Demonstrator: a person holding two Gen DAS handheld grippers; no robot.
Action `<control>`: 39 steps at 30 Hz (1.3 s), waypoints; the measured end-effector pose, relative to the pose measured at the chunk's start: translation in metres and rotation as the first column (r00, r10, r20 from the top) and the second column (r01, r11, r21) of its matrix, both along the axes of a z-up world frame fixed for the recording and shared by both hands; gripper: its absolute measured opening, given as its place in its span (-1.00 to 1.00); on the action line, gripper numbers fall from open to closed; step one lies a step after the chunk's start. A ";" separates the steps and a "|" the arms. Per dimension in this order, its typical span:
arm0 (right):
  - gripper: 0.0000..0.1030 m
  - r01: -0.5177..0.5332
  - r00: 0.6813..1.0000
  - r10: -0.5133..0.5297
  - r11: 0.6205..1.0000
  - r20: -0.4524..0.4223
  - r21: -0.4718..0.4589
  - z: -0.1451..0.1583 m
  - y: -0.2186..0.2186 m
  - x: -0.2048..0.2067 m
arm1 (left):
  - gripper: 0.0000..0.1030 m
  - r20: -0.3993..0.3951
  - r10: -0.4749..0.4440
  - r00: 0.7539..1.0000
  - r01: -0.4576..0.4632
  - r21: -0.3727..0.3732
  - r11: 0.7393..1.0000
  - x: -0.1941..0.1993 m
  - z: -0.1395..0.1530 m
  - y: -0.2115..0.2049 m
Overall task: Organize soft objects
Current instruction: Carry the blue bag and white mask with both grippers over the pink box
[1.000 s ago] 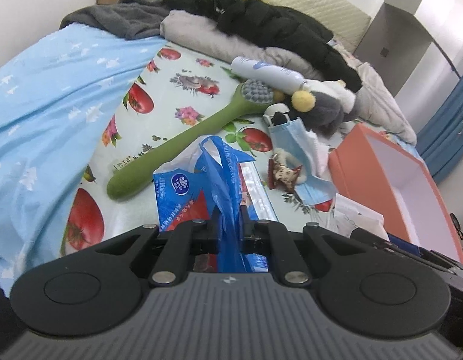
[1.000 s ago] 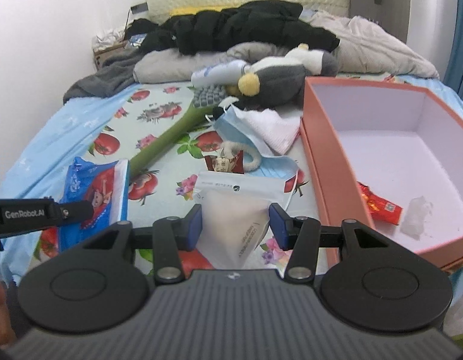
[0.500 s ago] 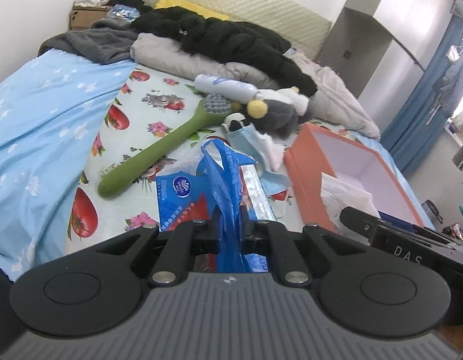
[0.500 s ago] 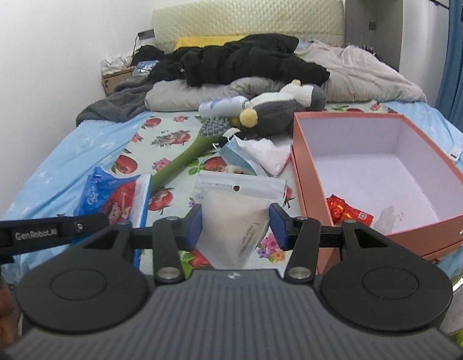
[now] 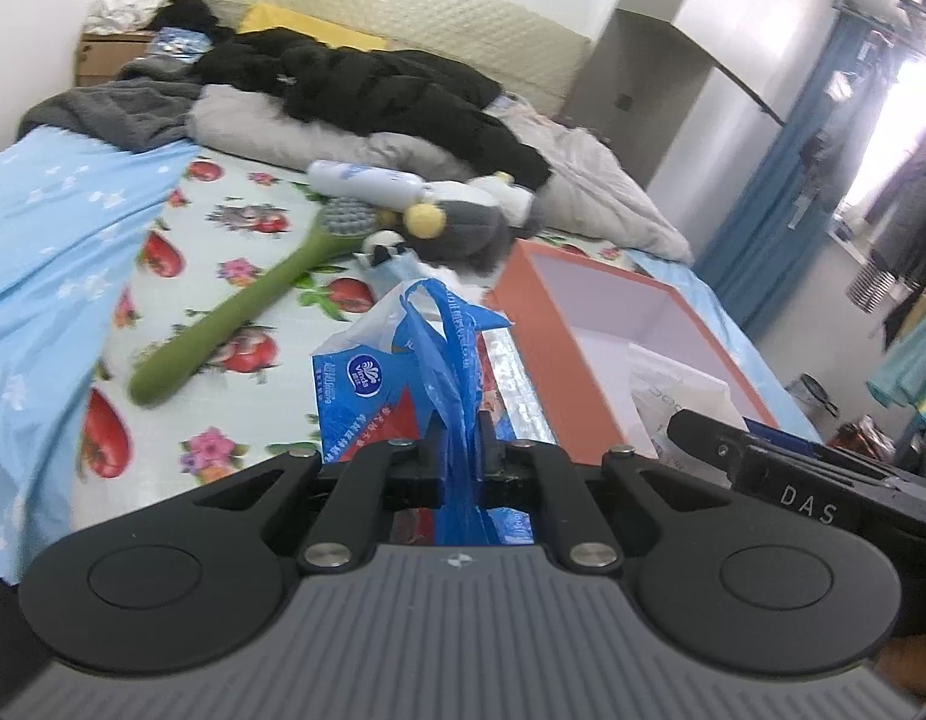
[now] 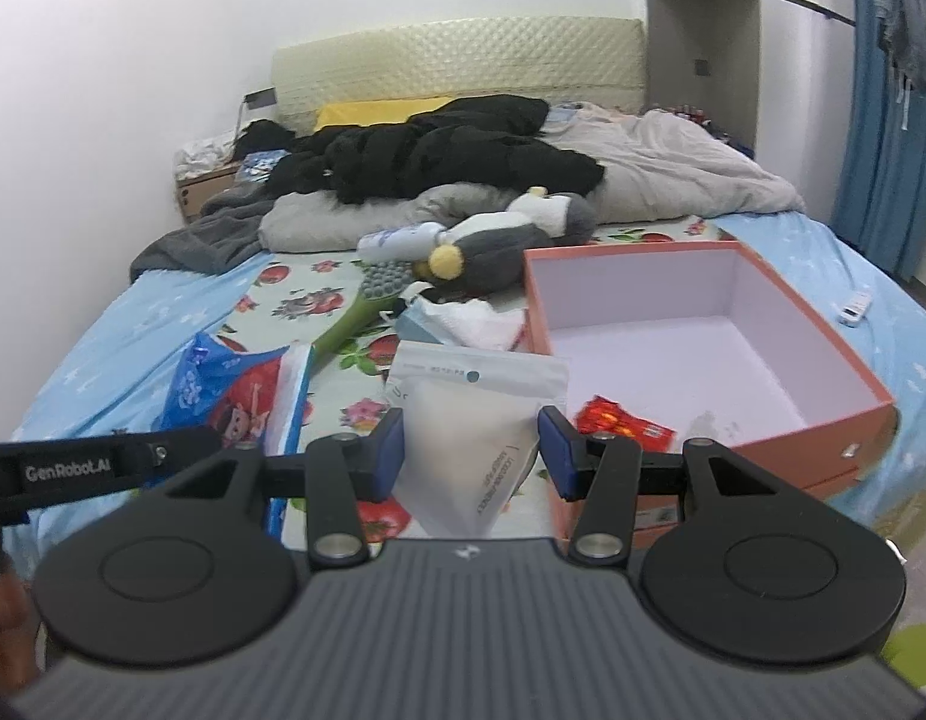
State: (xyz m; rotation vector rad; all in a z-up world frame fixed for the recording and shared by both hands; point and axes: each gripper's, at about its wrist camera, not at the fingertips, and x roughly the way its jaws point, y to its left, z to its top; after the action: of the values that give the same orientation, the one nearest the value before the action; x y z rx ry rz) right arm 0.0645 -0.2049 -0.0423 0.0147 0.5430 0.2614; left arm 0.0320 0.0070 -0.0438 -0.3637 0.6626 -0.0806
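Bed (image 6: 162,312) holds 1 box (image 6: 823,438), 2 tools grip packs.

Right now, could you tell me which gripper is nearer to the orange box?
Right. The right gripper, holding a white pouch, is beside the orange box; the left gripper is farther left.

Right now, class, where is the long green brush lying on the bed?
In the left wrist view the green brush lies diagonally on the fruit-print sheet, left of the orange box. Its grey head points towards the white bottle and the plush toy.
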 end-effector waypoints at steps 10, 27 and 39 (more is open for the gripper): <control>0.00 0.118 0.993 -0.118 0.993 -0.004 -0.016 0.008 -0.049 -0.020 | -0.83 0.000 -0.197 0.980 0.197 -0.018 0.980 0.017 0.009 -0.057; 0.00 0.234 0.971 -0.228 0.970 -0.076 0.072 -0.012 -0.113 0.041 | -0.83 -0.049 -0.366 0.929 0.367 -0.001 0.930 0.122 0.009 -0.141; 0.00 0.252 0.959 -0.239 0.965 -0.151 0.071 -0.041 -0.148 0.136 | -0.83 -0.158 -0.394 0.906 0.392 -0.041 0.919 0.240 -0.025 -0.190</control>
State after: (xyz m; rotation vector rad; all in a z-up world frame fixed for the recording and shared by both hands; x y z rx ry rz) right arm 0.2000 -0.3526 -0.0836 0.1882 0.6641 0.0411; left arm 0.2721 -0.1826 -0.0688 -0.2411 0.8931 -0.4436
